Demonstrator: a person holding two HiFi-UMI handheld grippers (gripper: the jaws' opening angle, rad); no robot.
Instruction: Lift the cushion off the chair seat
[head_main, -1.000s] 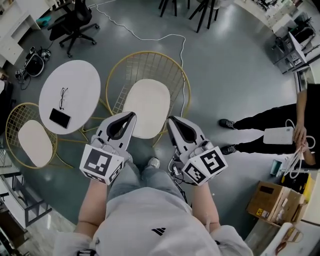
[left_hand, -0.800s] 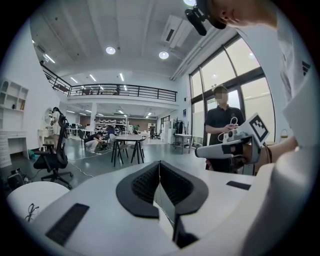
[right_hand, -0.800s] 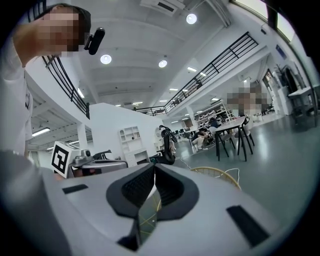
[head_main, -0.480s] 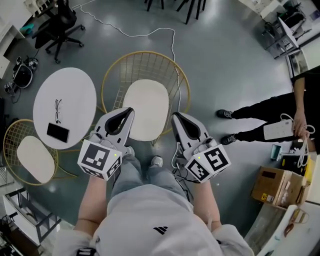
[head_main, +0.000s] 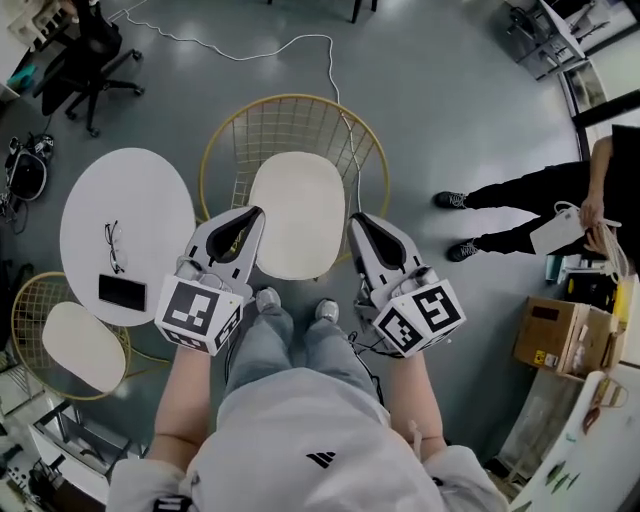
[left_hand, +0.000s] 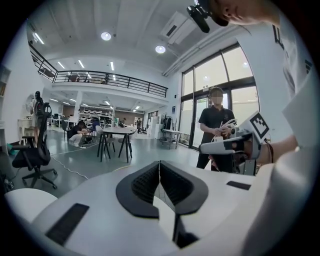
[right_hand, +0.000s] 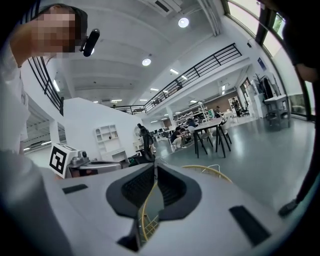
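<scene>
A cream cushion (head_main: 294, 213) lies on the seat of a gold wire chair (head_main: 290, 128) in the head view, right ahead of me. My left gripper (head_main: 258, 212) hovers over the cushion's left edge and my right gripper (head_main: 356, 218) hangs just off its right edge. Both are shut with nothing between the jaws. In the left gripper view the tips (left_hand: 159, 163) meet, and a sliver of pale cushion (left_hand: 163, 212) shows below them. The right gripper view shows its tips (right_hand: 154, 165) together, with the chair's gold rim (right_hand: 205, 170) beyond.
A round white table (head_main: 125, 230) with glasses (head_main: 113, 246) and a phone (head_main: 121, 293) stands to the left. A second wire chair with a cushion (head_main: 76, 343) is at lower left. A person (head_main: 545, 215) stands to the right, near cardboard boxes (head_main: 551, 336). A white cable (head_main: 300, 45) runs behind the chair.
Both grippers have moved forward and a little down toward the chair; the cushion now sits between their tips. Both stay shut.
</scene>
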